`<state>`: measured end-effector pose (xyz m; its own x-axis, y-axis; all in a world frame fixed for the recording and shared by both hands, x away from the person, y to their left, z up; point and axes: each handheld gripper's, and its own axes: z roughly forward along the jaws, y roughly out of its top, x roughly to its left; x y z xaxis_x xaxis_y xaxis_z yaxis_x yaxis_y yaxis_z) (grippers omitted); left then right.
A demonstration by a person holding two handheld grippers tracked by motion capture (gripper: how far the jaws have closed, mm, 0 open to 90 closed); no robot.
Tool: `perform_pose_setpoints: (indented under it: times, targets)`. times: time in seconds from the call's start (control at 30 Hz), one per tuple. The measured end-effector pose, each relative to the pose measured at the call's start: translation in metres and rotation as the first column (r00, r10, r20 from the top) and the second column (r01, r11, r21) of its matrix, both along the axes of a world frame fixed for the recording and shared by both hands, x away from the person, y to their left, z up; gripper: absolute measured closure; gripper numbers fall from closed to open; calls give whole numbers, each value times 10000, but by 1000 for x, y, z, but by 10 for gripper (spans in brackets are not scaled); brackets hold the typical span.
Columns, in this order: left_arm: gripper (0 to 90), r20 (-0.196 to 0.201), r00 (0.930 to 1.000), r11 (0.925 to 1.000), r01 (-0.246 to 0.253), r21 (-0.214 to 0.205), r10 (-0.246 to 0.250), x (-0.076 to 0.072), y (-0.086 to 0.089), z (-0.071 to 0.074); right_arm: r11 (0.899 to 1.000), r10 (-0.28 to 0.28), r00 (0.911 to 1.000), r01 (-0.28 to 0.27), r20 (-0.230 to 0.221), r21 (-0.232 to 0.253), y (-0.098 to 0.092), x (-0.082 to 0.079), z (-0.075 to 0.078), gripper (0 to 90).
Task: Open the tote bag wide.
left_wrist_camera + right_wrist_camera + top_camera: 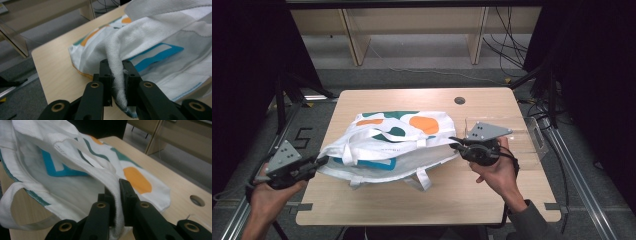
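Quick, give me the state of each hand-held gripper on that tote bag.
Left hand-held gripper: shut on the white tote bag's rim fabric.
Right hand-held gripper: shut on the bag's rim at the opposite side.

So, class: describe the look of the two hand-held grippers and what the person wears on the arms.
Both the left gripper and the right gripper are black with two jaws, brass-coloured pivot rivets and a grey three-cornered plate on top. A black cable trails from each. The right arm wears a grey sleeve.

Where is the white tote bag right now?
In the high view the white tote bag lies mid-table, its rim stretched between the left gripper and the right gripper, both shut on its edge.
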<state>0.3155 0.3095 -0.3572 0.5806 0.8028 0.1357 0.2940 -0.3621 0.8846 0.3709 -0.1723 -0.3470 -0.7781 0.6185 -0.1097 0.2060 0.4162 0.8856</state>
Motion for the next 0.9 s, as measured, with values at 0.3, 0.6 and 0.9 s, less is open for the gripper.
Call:
perform_pose_setpoints:
  times: [0.3, 0.6, 0.9]
  targets:
    - [808, 784, 9967, 9993, 248, -287, -225, 5, 3, 54, 9973, 457, 9986, -471, 260, 559, -5, 17, 58, 865]
    - [815, 1402, 9895, 9994, 352, -20, -346, -4, 0, 85, 9961, 651, 9969, -675, 435, 565, -9, 22, 90, 867]
    - [813, 1187, 9915, 9944, 630, -852, -527, 12, 1, 82, 9969, 471, 9983, -492, 346, 616, -13, 31, 89, 867]
